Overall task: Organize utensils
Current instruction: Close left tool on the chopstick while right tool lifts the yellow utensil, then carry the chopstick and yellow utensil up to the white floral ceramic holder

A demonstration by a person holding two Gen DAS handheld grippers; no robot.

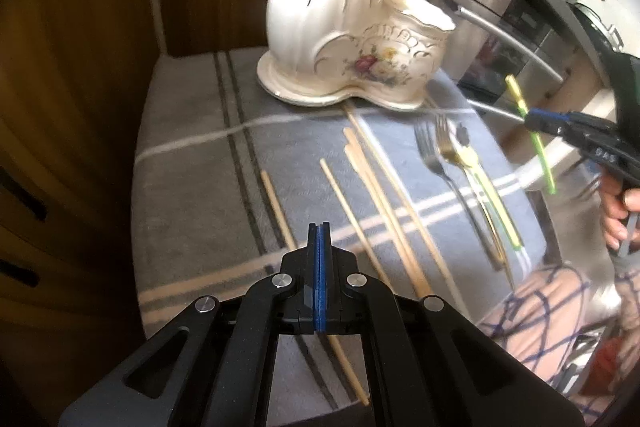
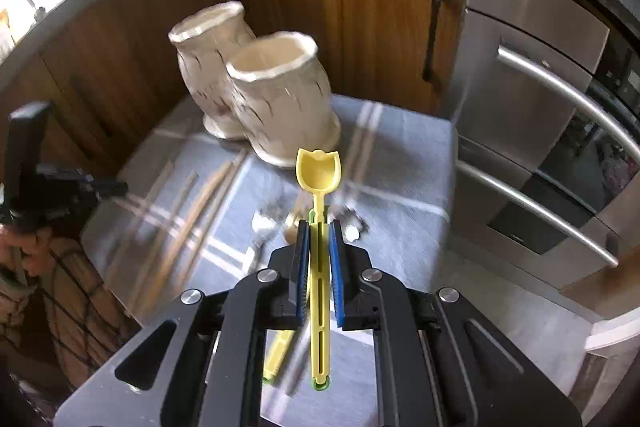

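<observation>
My right gripper [image 2: 319, 223] is shut on a yellow plastic spoon [image 2: 319, 171], whose bowl points toward the cream two-cup ceramic holder [image 2: 276, 99]. From the left wrist view that gripper [image 1: 534, 119] hangs to the right of the holder [image 1: 344, 35], with the spoon [image 1: 532, 135] crosswise in it. My left gripper [image 1: 319, 227] is shut with nothing in it, above several wooden chopsticks [image 1: 384, 195] on the grey striped cloth [image 1: 192, 187]. Two forks [image 1: 436, 151] and yellow-handled utensils [image 1: 486, 195] lie to the right of the chopsticks. Both holder cups look empty.
Wooden cabinet doors [image 2: 360, 7] stand behind the cloth. A steel oven front with bar handles [image 2: 560, 87] is to the right. A person's hand [image 1: 618, 215] and patterned clothing [image 1: 540, 311] sit at the right edge; the left gripper body [image 2: 48, 183] shows at the left.
</observation>
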